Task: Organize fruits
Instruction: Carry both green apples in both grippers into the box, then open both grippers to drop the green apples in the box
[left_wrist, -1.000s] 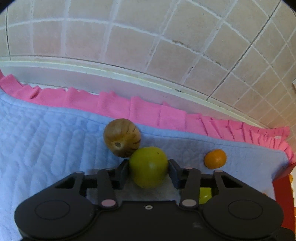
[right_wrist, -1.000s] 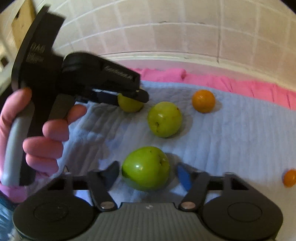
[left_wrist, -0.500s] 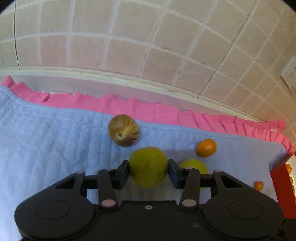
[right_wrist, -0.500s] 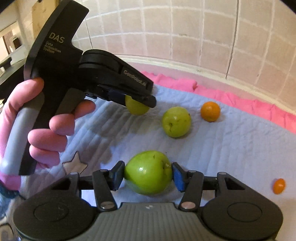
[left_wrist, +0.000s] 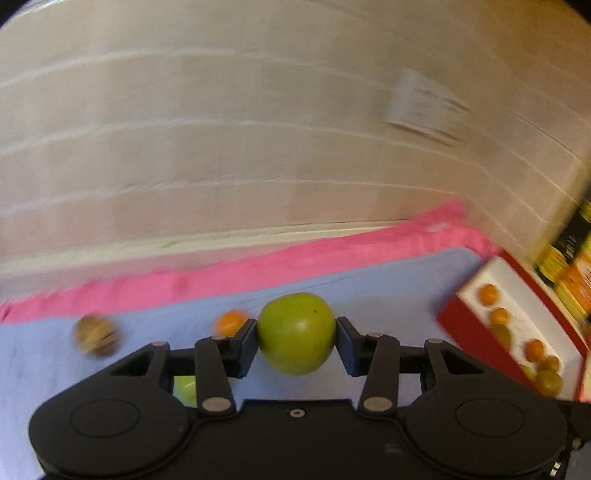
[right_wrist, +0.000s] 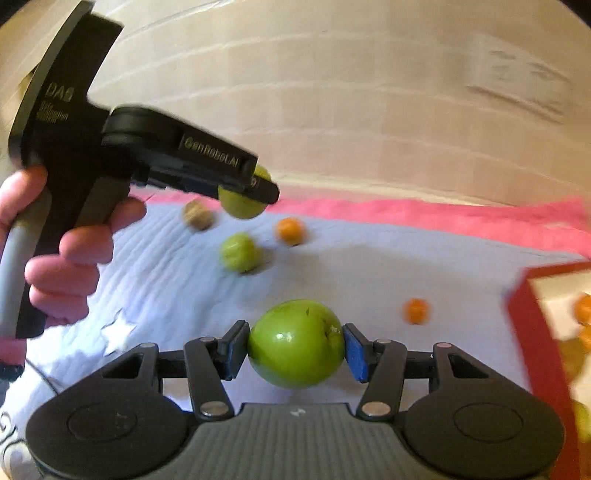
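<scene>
1. The wall (left_wrist: 258, 129) fills the top of both views, smeared by motion; below it lies the blue quilt (right_wrist: 351, 266) with a pink cloth (left_wrist: 258, 269) along its far edge.
2. A red box (left_wrist: 465, 332) with a white inside sits at the right of the quilt and already holds several small orange and green fruits. It is likely where the fruit goes.
3. The left claw (left_wrist: 296, 341) pinches a green apple (left_wrist: 296, 333) by its sides, clear of the quilt; the box is ahead and to its right.
4. The right claw (right_wrist: 295, 349) likewise pinches a second apple (right_wrist: 296, 343), with the box's corner (right_wrist: 532, 325) just to the right.
5. Loose on the quilt: a green fruit (right_wrist: 239, 252), a brown fruit (right_wrist: 198, 215), an orange (right_wrist: 290, 230) and a small orange (right_wrist: 416, 311) nearer the box.
6. To carry well, I would slow down, since blur suggests fast swinging and round fruit can slip. Keep the grip steady, cross the box's wall with clearance, lower over a bare white patch, and let go close to the floor so nothing rolls or bruises.
7. Stagger the two claws so they do not meet over the box.
</scene>
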